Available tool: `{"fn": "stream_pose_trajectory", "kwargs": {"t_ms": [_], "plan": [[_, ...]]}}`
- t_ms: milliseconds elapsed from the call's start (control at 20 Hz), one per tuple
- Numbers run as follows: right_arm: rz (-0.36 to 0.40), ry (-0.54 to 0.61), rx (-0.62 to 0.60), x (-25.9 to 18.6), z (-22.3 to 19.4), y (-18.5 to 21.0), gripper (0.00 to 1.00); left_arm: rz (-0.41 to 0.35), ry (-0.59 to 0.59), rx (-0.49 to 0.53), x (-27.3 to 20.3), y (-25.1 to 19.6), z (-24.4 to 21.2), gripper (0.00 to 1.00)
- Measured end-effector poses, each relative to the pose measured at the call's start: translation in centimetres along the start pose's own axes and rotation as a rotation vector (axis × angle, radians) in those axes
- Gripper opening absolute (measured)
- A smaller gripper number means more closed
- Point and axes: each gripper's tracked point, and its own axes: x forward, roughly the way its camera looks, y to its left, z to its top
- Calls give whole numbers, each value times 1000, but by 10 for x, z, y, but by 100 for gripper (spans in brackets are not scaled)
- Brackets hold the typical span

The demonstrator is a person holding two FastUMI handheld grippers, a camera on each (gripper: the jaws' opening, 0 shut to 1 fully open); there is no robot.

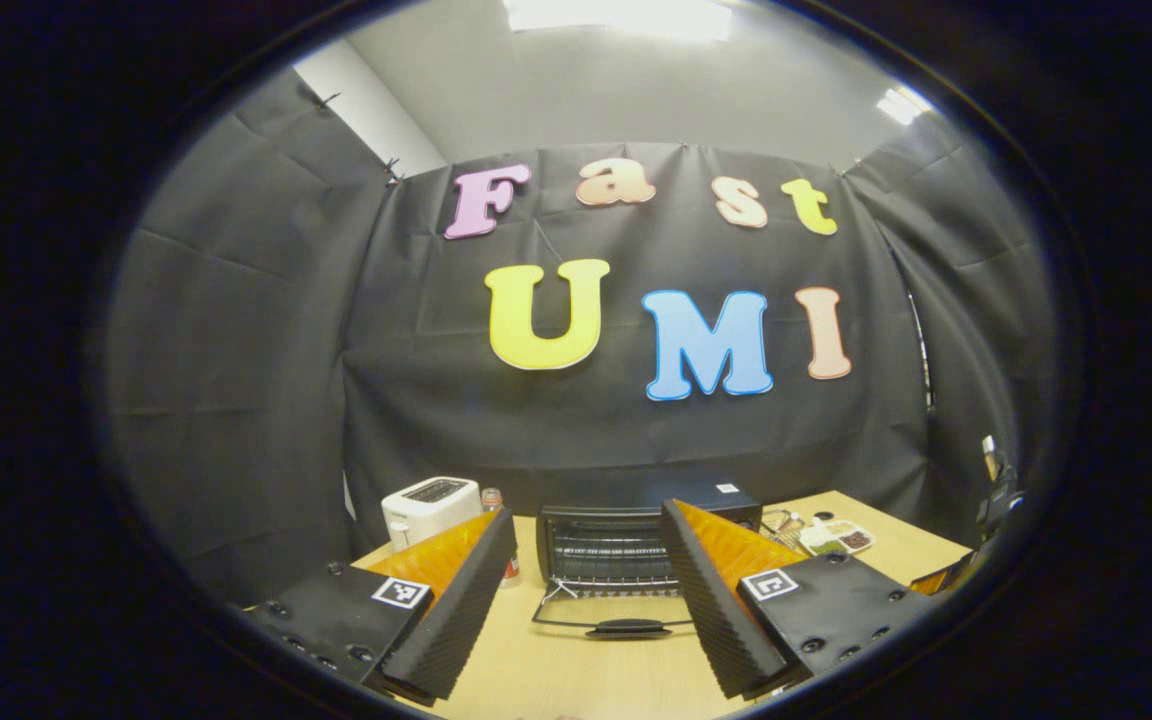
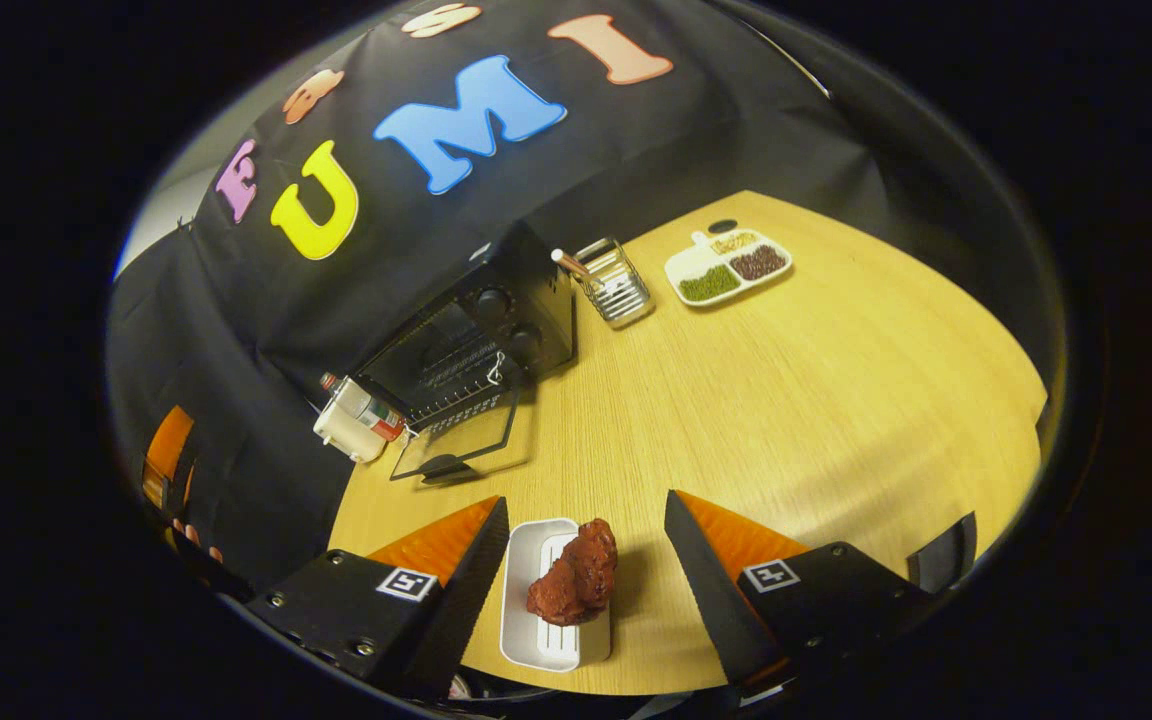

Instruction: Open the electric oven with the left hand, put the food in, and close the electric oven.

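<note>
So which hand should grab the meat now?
The right. Its hand-held gripper is open with the piece of meat on the white tray between its fingers. The left hand-held gripper faces the already open electric oven.

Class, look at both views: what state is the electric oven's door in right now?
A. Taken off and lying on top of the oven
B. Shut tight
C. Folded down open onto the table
C: the oven door lies flat on the table before the electric oven, whose rack shows.
</note>
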Motion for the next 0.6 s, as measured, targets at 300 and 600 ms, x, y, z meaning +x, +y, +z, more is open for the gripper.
{"fn": "stream_pose_trajectory", "kwargs": {"t_ms": [300,600], "plan": [[24,102,165,21,-33,-6,91,28,2,7,-4,15,0,91],[76,165,290,24,-53,2,38,51,11,0,-10,25,-2,92]]}}
